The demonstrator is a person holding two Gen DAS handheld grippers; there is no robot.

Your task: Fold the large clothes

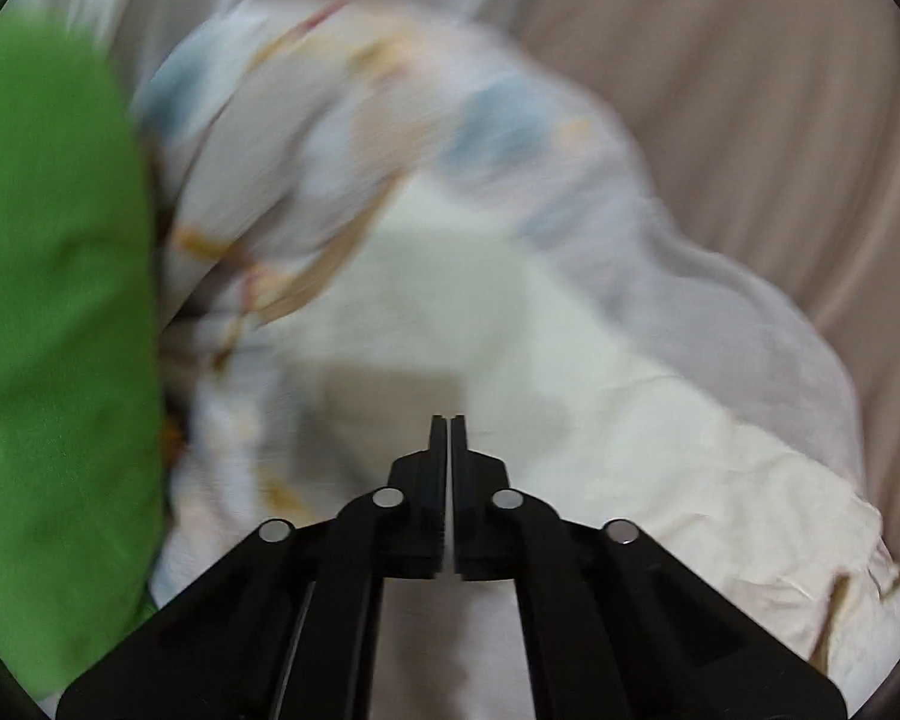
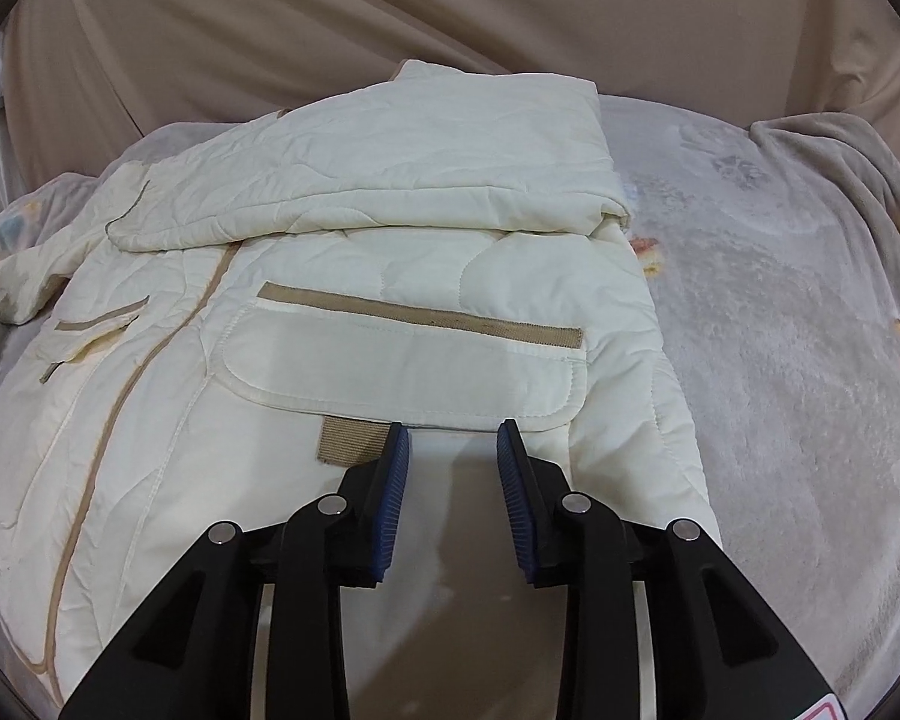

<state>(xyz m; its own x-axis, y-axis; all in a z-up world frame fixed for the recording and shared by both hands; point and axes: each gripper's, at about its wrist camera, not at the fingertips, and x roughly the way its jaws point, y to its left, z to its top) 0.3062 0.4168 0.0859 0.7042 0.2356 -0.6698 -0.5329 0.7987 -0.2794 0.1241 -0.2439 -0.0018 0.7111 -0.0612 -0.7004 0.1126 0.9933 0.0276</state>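
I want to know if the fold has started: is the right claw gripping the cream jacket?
No, the right claw stands open above the cream jacket, nothing pinched between its blue pads.

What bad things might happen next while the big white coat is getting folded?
1. The right gripper is open above the cream jacket and holds nothing, so the sleeve folded across the top may slide back open.
2. The left gripper is shut with no cloth visibly caught; it might pull away empty.
3. The green fabric lies close by and may get snagged.
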